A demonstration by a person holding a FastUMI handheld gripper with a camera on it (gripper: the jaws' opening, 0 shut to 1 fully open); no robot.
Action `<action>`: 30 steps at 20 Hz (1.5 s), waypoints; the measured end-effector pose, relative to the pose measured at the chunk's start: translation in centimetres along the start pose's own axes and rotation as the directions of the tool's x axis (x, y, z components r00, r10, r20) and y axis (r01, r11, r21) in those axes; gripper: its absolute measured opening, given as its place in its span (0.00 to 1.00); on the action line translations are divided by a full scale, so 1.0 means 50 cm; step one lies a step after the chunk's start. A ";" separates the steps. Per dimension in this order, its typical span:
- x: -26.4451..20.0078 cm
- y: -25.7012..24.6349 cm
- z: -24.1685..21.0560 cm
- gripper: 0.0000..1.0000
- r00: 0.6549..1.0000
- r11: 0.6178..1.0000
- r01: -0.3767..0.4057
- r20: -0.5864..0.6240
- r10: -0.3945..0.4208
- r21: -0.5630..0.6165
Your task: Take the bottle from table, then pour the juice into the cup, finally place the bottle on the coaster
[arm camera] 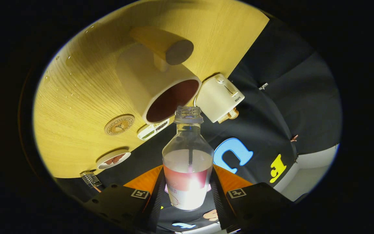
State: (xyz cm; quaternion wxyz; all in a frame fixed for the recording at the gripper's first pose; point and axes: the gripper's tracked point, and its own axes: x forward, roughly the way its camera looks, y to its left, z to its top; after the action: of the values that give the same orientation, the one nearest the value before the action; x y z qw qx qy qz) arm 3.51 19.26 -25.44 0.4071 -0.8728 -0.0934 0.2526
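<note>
Jaws: closed on the bottle (187, 169), one finger at each side of its lower body, bottom centre of frame.
Bottle: uncapped, part full of pale juice, mouth at the rim of the cup (161, 87).
Cup: centre frame, on the tilted surface (76, 97), dark inside.
Coaster (119, 124): round, left of the bottle neck, beside the cup.
Toaster (218, 97): right of the cup.

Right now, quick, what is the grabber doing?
Gripper: closed, both jaws pressing on the juice bottle, which is tipped toward the cup.
</note>
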 end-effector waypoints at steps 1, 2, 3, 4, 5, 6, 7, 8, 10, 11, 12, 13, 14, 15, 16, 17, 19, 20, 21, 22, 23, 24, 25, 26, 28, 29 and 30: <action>-0.003 0.008 -0.005 0.72 1.000 0.999 -0.014 -0.010 0.014 0.042; -0.006 0.018 -0.008 0.72 0.999 0.995 -0.031 -0.023 0.033 0.095; -0.011 0.026 -0.014 0.72 0.998 0.987 -0.047 -0.036 0.053 0.157; -0.015 0.034 -0.016 0.72 0.996 0.973 -0.060 -0.047 0.072 0.223; -0.019 0.042 -0.018 0.72 0.995 0.954 -0.071 -0.052 0.090 0.290; -0.023 0.045 -0.016 0.72 0.993 0.931 -0.079 -0.056 0.106 0.357; -0.026 0.050 -0.014 0.72 0.991 0.902 -0.090 -0.053 0.124 0.422; -0.028 0.055 -0.009 0.73 0.988 0.866 -0.103 -0.048 0.144 0.489; -0.039 0.071 0.001 0.73 0.982 0.769 -0.122 -0.034 0.184 0.627; -0.048 0.078 0.009 0.73 0.981 0.707 -0.125 -0.022 0.195 0.696; -0.049 0.082 0.021 0.73 0.979 0.642 -0.129 -0.004 0.203 0.756; -0.051 0.081 0.028 0.73 0.979 0.579 -0.128 0.009 0.203 0.805; -0.051 0.081 0.034 0.73 0.980 0.518 -0.119 0.014 0.201 0.847; -0.050 0.083 0.040 0.73 0.981 0.457 -0.115 0.027 0.195 0.882; -0.047 0.078 0.038 0.73 0.981 0.400 -0.107 0.032 0.189 0.910; -0.047 0.076 0.040 0.73 0.983 0.343 -0.100 0.040 0.180 0.934; -0.050 0.074 0.050 0.73 0.987 0.198 -0.091 0.062 0.150 0.976; -0.051 0.071 0.055 0.73 0.989 0.111 -0.091 0.077 0.123 0.990; -0.054 0.071 0.056 0.73 0.991 0.031 -0.092 0.089 0.103 0.995; -0.063 0.071 0.058 0.73 0.990 -0.043 -0.101 0.105 0.090 0.994; -0.067 0.077 0.062 0.73 0.988 -0.112 -0.116 0.126 0.086 0.987; -0.068 0.083 0.065 0.73 0.986 -0.176 -0.129 0.144 0.079 0.976; -0.071 0.085 0.063 0.73 0.985 -0.238 -0.137 0.157 0.067 0.961; -0.075 0.083 0.064 0.73 0.984 -0.308 -0.146 0.169 0.049 0.940; -0.084 0.078 0.073 0.74 0.979 -0.424 -0.183 0.203 0.001 0.887; -0.088 0.076 0.067 0.73 0.980 -0.450 -0.185 0.199 -0.017 0.874; -0.097 0.076 0.055 0.74 0.982 -0.468 -0.177 0.185 -0.030 0.866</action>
State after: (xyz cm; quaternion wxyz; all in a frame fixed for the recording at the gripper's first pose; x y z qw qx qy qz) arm -2.23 16.79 -28.04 0.9299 -0.0906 0.2057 0.2913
